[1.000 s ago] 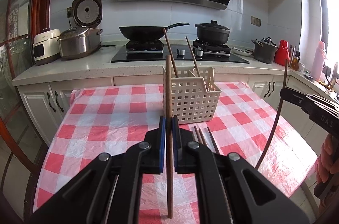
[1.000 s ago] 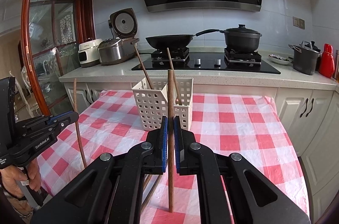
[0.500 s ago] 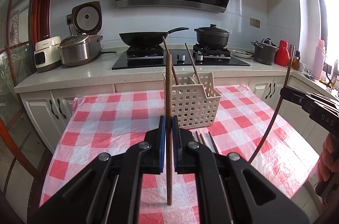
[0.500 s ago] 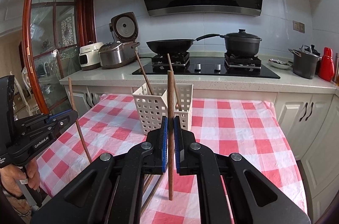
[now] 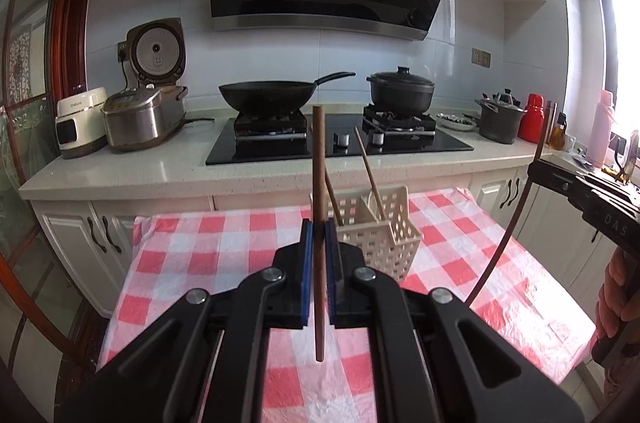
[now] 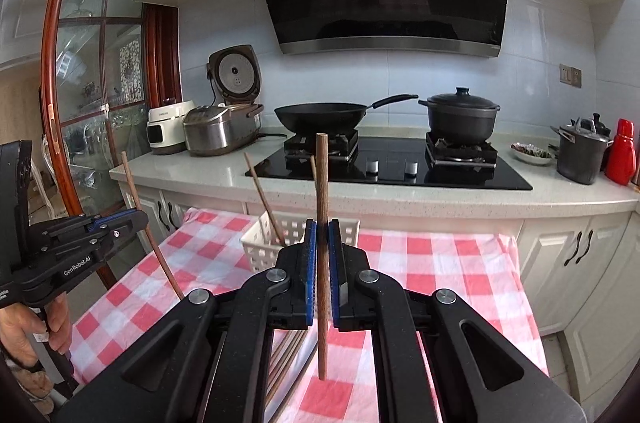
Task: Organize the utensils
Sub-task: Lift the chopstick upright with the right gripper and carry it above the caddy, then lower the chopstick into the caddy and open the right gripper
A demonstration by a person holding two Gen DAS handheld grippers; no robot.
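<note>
A red-and-white checked tablecloth [image 5: 224, 255] is covering the table [image 6: 472, 287] in front of me, hanging over its edges and butting against the white kitchen cabinets. A cream lattice utensil basket [image 5: 384, 247] is standing directly on the cloth near the far edge (two chopsticks are leaning inside it). Several loose brown chopsticks [image 6: 286, 359] are lying flat on the cloth below my right jaws.

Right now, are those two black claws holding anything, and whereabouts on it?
Yes. The left gripper pinches a brown wooden chopstick near its middle; the right gripper pinches another wooden chopstick likewise.
</note>
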